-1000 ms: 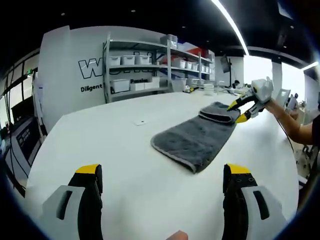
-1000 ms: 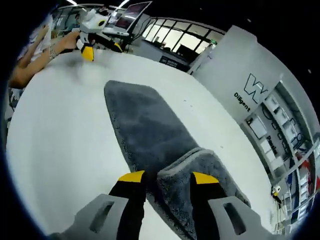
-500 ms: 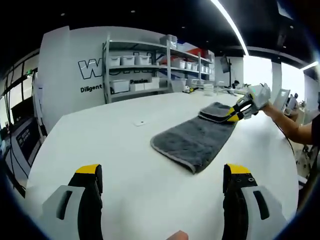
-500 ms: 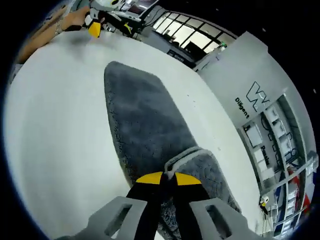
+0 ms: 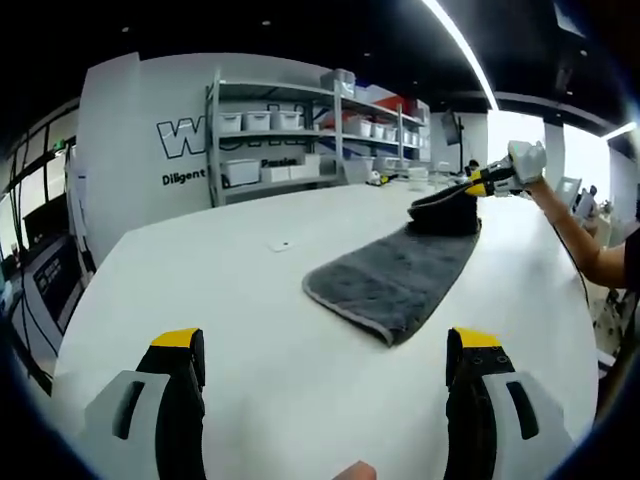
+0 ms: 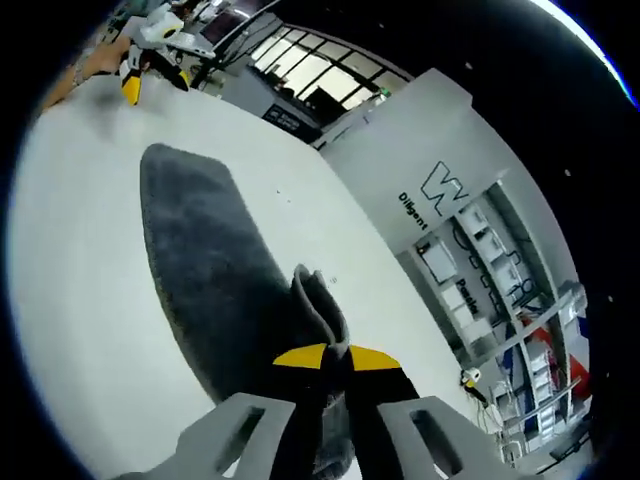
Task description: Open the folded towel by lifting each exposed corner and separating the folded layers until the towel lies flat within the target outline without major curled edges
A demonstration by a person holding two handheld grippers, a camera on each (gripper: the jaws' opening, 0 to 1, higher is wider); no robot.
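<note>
A dark grey towel lies lengthwise on the white table, its far end folded over. In the left gripper view my right gripper holds that folded flap raised off the table. In the right gripper view the same gripper is shut on the lifted flap, with the rest of the towel stretching away below. My left gripper hovers open over bare table, well short of the towel's near end; in the right gripper view it sits at the far edge.
Metal shelving with white bins stands along the back wall beyond the table. A small flat object lies on the table left of the towel. A person's forearm reaches in from the right.
My right gripper closed on the folded flap and has lifted it off the towel. The left gripper has stayed where it was.
</note>
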